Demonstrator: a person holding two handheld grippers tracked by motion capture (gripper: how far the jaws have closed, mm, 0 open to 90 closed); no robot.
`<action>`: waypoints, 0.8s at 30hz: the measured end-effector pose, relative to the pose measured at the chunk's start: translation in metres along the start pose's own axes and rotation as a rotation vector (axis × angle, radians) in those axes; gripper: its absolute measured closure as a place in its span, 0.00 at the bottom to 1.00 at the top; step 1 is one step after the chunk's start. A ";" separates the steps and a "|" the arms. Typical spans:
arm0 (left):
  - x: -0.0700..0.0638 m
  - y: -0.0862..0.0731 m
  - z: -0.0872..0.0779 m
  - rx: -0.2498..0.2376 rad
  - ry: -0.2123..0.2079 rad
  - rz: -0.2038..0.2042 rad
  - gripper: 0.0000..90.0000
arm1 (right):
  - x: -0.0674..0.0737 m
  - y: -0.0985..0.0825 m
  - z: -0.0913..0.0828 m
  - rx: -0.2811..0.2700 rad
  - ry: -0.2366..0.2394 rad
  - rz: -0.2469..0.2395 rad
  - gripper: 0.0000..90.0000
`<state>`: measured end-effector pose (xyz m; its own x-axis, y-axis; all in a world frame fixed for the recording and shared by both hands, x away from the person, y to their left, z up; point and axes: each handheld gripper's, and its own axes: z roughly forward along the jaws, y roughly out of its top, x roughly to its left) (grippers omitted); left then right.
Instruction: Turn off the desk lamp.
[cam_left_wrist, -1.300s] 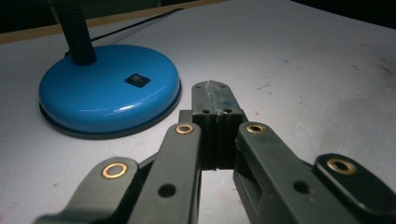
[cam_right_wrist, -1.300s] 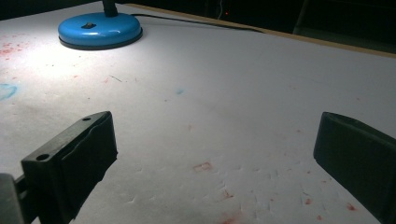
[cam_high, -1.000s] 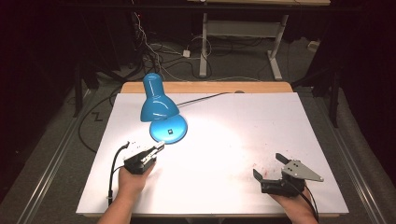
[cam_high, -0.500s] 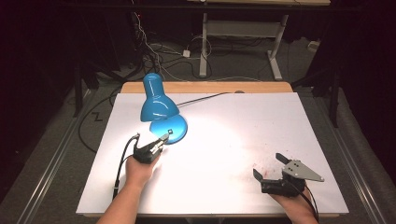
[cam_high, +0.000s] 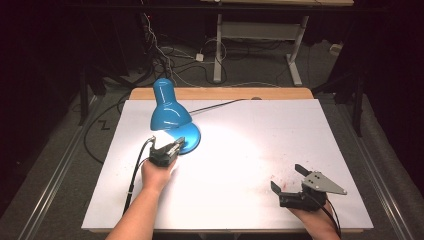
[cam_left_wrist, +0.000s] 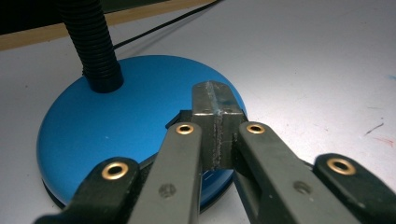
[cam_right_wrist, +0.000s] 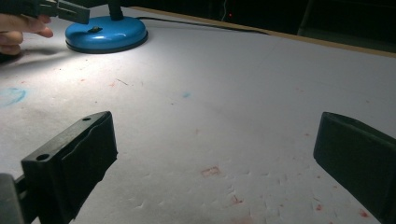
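A white-topped table (cam_high: 260, 150) carries a blue desk lamp (cam_high: 172, 120) at its far-left part.

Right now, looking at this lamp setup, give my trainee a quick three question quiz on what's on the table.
1. True or false: the left hand-held gripper has its jaws closed together over the blue lamp base.
2. Which is the state of the right hand-held gripper? A) shut on a cable B) open with nothing between its jaws C) shut on the lamp shade
3. Fill in: the lamp's shade is lit and throws a bright patch on the ____ table cover.

Key: 1 true; 2 B; 3 white
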<state>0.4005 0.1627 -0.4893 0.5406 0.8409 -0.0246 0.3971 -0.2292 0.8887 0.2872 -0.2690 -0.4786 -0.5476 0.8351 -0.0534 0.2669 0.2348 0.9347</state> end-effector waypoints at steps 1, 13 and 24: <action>0.000 0.001 0.001 0.001 0.005 -0.006 0.98 | 0.000 0.000 0.000 0.000 0.000 0.000 0.00; 0.003 0.002 0.006 0.029 0.030 -0.040 0.98 | 0.000 0.000 0.000 0.002 0.000 0.001 0.00; 0.003 0.003 0.009 0.067 0.054 -0.040 0.98 | 0.001 0.000 -0.001 -0.001 0.003 -0.002 0.00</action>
<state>0.4101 0.1599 -0.4906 0.4831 0.8749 -0.0335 0.4675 -0.2254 0.8548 0.2861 -0.2687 -0.4781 -0.5504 0.8331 -0.0542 0.2647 0.2357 0.9351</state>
